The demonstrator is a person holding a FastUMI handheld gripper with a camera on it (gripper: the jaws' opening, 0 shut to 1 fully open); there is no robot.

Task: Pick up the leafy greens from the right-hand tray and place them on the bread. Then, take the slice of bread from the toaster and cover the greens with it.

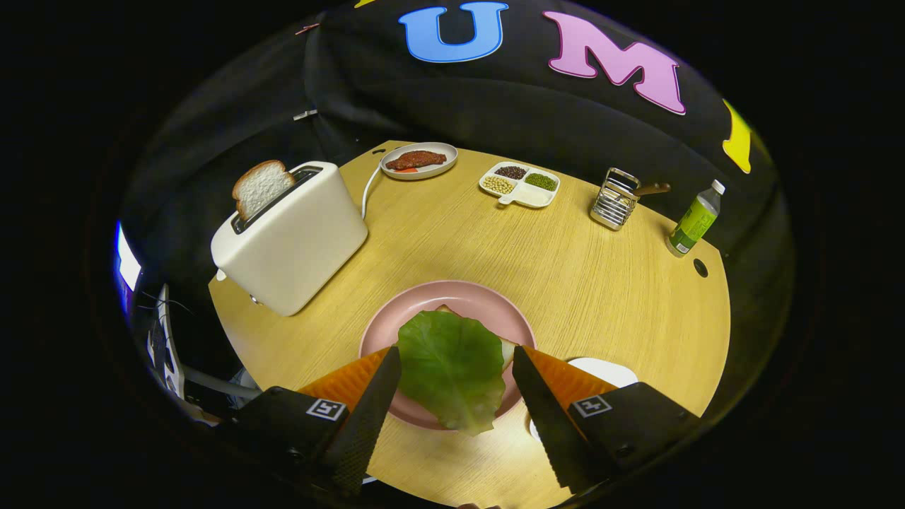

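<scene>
The greens (452, 367) lie on the bread (506, 349) in the pink plate (452, 297), between the fingers of the gripper (456, 364), which stand spread apart and grip nothing — so the first step looks done. The second slice (260, 186) stands in the toaster (293, 237), beyond the plate and to its left. The next move, I judge, calls for lifting clear of the plate, swinging to the toaster and pinching that slice by its exposed top — gently, since bread crushes.

No readable text is showing. Bottle (696, 219) label is sitting too small to read; square coded markers on hand-held gripper (456, 364), fingers spread, carry no words.
</scene>
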